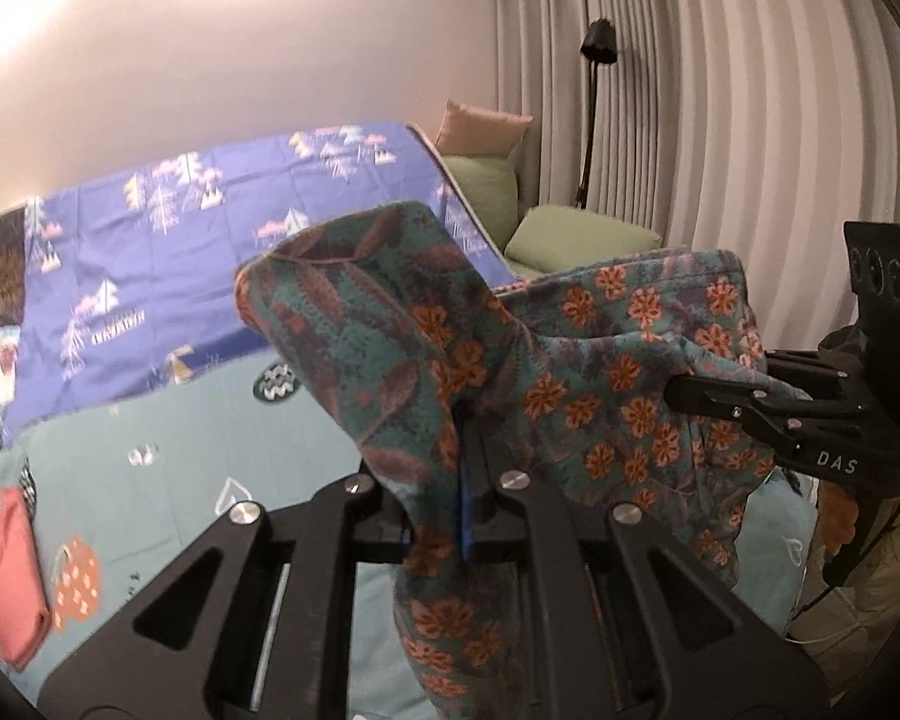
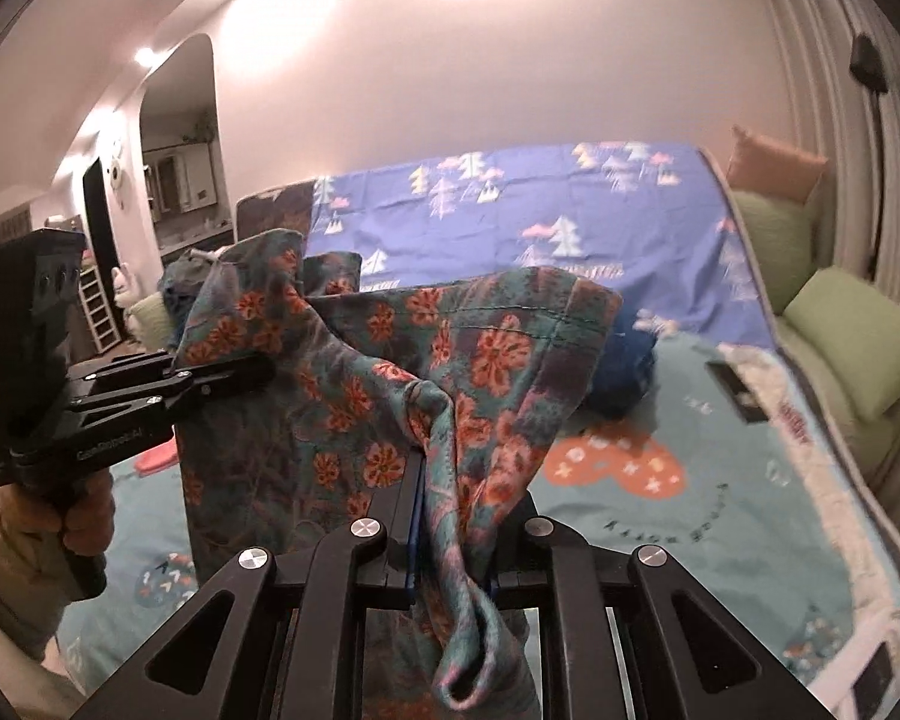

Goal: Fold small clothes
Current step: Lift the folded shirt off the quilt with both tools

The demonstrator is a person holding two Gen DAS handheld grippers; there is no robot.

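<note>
Two claws [image 1: 468, 504] [image 2: 450, 516], floral garment [image 1: 570, 372], teal bed [image 2: 720, 528]

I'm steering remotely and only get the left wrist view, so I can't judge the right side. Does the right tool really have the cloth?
Observer: Yes. In the right wrist view the right tool is shut on the floral garment, with a bunched fold hanging down between its fingers.
Operator: Anything on the bed behind the garment that I can't see?
Observer: A dark blue cloth lies on the teal bedsheet, just past the garment's right edge.
Operator: And the left tool from that side?
Observer: The left tool grips the garment's left upper edge, and the garment hangs clear above the sheet.
</note>
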